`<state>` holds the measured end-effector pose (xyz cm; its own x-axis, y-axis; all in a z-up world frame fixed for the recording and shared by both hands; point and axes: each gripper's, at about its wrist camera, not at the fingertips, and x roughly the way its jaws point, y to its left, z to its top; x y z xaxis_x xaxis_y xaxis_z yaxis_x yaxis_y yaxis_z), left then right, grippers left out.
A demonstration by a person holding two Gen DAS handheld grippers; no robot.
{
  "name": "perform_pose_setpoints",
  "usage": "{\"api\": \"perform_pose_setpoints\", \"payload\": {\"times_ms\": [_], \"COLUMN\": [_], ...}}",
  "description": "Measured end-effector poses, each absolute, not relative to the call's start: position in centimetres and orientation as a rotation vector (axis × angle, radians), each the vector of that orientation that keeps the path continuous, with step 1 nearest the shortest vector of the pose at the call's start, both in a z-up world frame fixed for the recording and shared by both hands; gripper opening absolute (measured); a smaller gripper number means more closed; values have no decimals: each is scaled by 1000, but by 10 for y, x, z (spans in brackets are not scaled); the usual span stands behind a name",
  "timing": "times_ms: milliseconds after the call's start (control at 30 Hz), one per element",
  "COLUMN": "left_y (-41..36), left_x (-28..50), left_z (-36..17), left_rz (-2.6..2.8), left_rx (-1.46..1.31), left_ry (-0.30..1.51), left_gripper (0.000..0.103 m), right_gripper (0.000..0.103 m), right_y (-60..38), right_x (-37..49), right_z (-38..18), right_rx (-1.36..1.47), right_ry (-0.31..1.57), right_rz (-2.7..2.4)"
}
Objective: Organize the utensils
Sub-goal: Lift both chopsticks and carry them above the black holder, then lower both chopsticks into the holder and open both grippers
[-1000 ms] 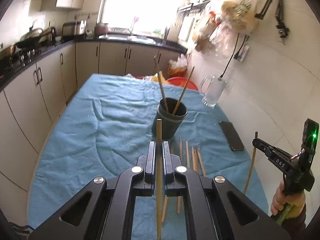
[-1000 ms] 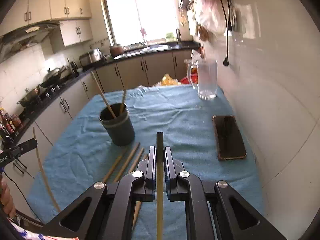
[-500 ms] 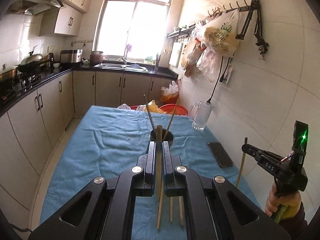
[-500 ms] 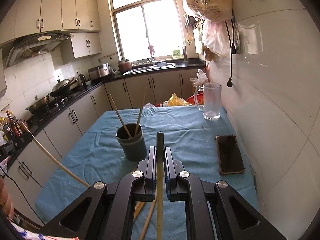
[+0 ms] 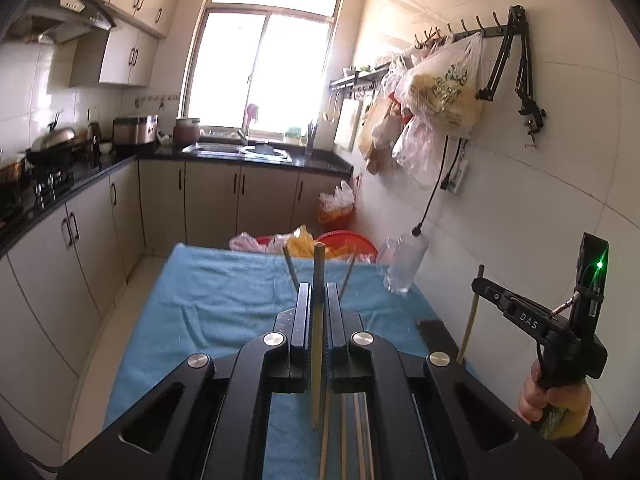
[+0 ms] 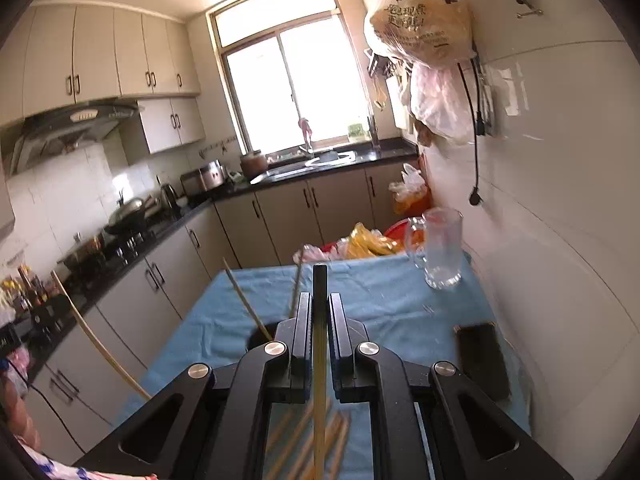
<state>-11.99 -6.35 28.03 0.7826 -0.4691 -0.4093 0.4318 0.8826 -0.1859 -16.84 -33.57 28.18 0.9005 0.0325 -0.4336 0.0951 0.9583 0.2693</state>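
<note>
This is a home kitchen. Beige wall cupboards hang over a black worktop that runs along base units with dark handles, with a sink and tap under a bright window. A range hood sits above a gas stove carrying a wok. The walls are white tile. A hook rail holds plastic bags, and a table covered in blue cloth fills the narrow floor.
</note>
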Motion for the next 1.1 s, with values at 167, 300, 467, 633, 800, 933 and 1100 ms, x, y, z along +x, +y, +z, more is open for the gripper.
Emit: {"api": "perform_pose_setpoints", "payload": {"times_ms": [167,300,467,633,800,933,1100], "left_y": [-79,-96,-116,-136,-147,-146,-143], "left_x": [-84,-50,-11,26,51,58,58], "left_z": [294,300,294,277,246,224,215], "left_rz": [-488,-489,-488,-484,-473,-463,-454], "left_rx": [-90,-97,-109,-108,-111,-104,-107], "left_ry": [446,430,452,485,561,616,642], "left_gripper": [5,5,5,5,5,5,5], "right_gripper": [7,7,7,7,7,7,8], "right_y": [-330,-323,-322,-325,-323,-317,-318], "right_x": [-124,-87,-45,-8,14,23,27], "right_z": [300,308,307,293,262,230,212], "right_rx": [321,336,370,393,377,345,354], "right_ry": [403,364,335,334,403,480,530], "right_rz": [-8,5,-3,-38,-45,-27,-3]}}
